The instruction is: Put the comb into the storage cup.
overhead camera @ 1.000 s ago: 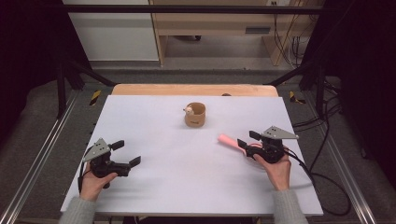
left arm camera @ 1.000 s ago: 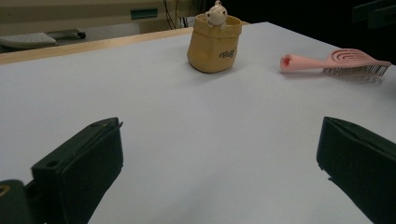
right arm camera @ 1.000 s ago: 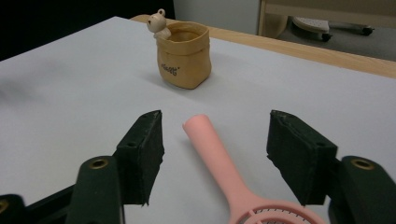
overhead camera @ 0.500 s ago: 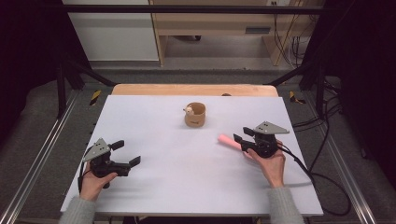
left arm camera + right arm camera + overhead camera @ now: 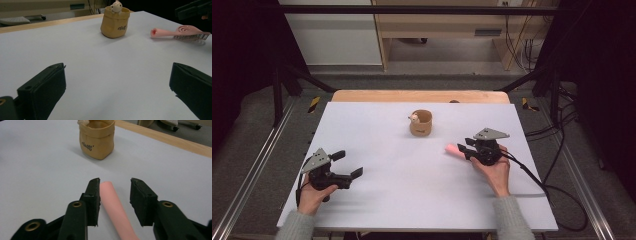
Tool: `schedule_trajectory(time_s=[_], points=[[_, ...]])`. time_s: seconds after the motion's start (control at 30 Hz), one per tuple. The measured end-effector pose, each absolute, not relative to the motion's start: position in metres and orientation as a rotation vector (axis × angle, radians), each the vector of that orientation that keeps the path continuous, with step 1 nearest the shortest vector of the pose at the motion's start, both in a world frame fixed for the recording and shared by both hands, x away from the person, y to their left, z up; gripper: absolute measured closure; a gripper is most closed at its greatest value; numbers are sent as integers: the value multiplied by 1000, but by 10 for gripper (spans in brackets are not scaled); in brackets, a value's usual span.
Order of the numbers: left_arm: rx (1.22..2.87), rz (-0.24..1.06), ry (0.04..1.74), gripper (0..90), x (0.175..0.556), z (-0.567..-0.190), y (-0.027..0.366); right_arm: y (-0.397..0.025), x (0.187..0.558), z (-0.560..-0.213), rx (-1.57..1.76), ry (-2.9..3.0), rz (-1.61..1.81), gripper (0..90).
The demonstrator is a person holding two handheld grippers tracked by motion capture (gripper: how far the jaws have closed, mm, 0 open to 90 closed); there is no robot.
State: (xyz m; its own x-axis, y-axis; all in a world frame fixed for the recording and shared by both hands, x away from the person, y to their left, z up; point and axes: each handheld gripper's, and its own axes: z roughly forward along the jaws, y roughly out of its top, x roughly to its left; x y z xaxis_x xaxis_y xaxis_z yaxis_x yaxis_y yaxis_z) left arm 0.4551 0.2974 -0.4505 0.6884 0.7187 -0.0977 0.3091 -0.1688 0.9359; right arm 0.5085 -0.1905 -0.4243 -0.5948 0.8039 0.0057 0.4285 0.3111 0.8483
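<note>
A pink hairbrush (image 5: 180, 32) lies on the white table (image 5: 412, 190), right of centre. Its bristle head is hidden under my right gripper (image 5: 466, 148) in the high view, and the handle (image 5: 452, 148) sticks out to the left. In the right gripper view, my right gripper (image 5: 115, 185) is open with one jaw on either side of the pink handle (image 5: 113, 202). The handle lies close against the left jaw, with a gap to the right one. My left gripper (image 5: 348, 163) rests open at the near left, with nothing between the jaws of this left gripper (image 5: 117, 72).
A tan fabric pouch (image 5: 421, 122) stands upright at the table's far middle, with a small cream toy (image 5: 414, 118) at its rim. A wooden strip (image 5: 412, 96) runs along the far edge. Metal rails and cables flank the table.
My right gripper has slid left along the brush, so its jaws now straddle the pink handle. The left gripper and the pouch have stayed put.
</note>
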Motion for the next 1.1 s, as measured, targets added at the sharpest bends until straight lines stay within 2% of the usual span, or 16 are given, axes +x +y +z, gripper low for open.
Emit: schedule_trajectory(time_s=[0.07, 0.13, 0.27, 0.3, 0.43, 1.1], points=[[1759, 447, 823, 6, 455, -450, 297, -187, 512, -427, 1103, 2175, 1188, 683], [1759, 448, 823, 6, 455, -451, 297, -186, 513, -427, 1106, 2178, 1185, 698], [1760, 449, 824, 6, 455, -451, 297, -183, 516, -430, 1108, 2164, 1183, 786], [1760, 449, 824, 6, 455, -451, 297, -182, 518, -431, 1118, 2156, 1181, 831], [1761, 448, 824, 7, 455, -451, 297, -181, 521, -432, 1130, 2145, 1186, 900], [1760, 455, 828, 7, 456, -452, 297, -166, 547, -441, 1201, 2195, 1081, 900]])
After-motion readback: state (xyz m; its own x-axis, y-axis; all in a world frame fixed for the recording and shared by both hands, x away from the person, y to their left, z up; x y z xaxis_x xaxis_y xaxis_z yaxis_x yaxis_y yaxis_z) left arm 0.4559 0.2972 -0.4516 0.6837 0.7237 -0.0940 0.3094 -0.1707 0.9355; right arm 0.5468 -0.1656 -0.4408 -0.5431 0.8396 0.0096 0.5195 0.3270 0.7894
